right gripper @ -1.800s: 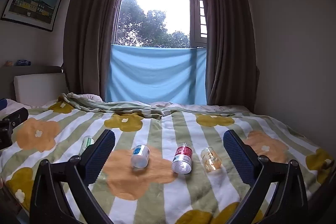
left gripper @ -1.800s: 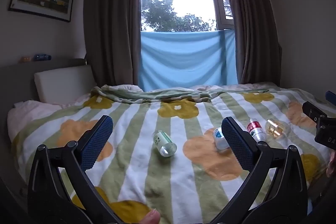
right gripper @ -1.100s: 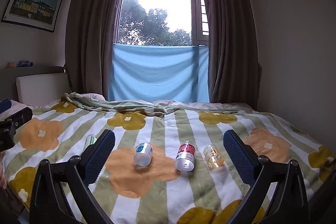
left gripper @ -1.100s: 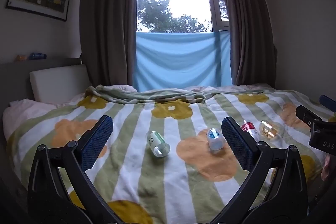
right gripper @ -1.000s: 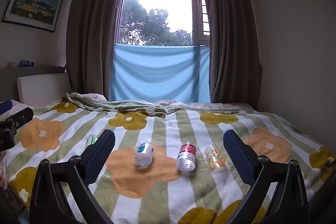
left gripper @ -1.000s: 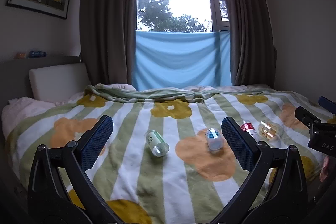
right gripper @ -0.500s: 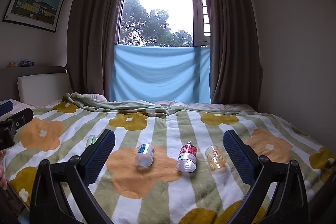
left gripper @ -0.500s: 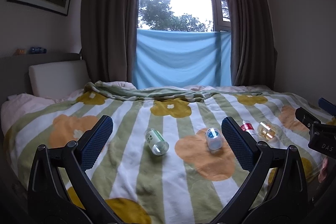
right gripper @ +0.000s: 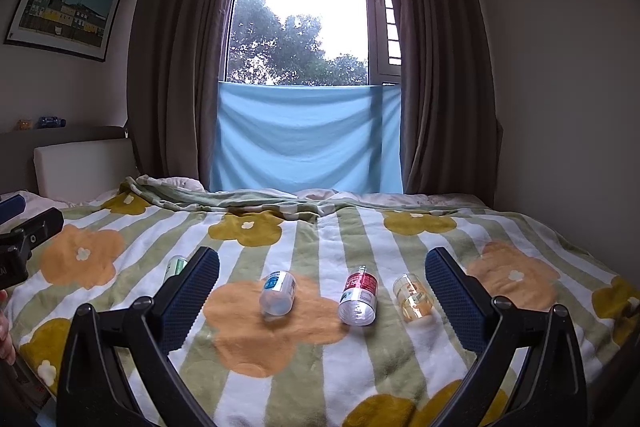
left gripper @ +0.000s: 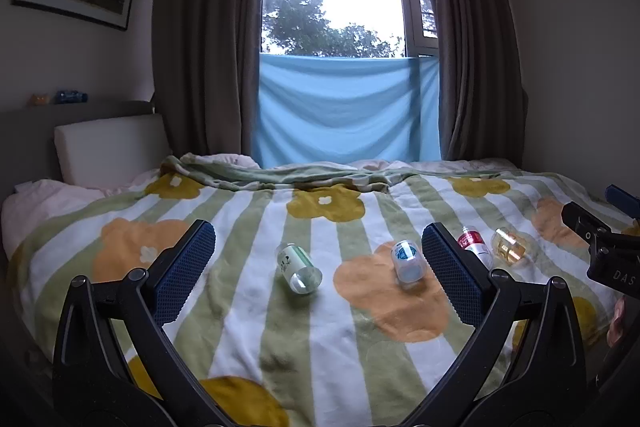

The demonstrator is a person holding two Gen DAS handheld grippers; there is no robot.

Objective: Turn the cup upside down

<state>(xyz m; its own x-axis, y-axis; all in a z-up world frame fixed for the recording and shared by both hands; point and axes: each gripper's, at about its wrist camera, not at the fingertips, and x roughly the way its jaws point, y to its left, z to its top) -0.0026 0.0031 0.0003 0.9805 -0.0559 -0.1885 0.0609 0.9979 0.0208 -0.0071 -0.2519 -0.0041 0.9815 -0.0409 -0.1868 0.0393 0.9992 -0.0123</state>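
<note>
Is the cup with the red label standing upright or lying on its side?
Lying on its side. The red-label cup rests lengthwise on the blanket, its open mouth facing the camera.

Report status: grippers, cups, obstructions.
Left gripper and right gripper open, empty, above blanket. Four cups on their sides: green, blue, red, amber. Nothing blocking.

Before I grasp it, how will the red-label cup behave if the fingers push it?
The red-label cup lies on its side, so it would probably roll. It looks clear, thin and empty, likely light and easily squeezed. The soft blanket may slow rolling.
</note>
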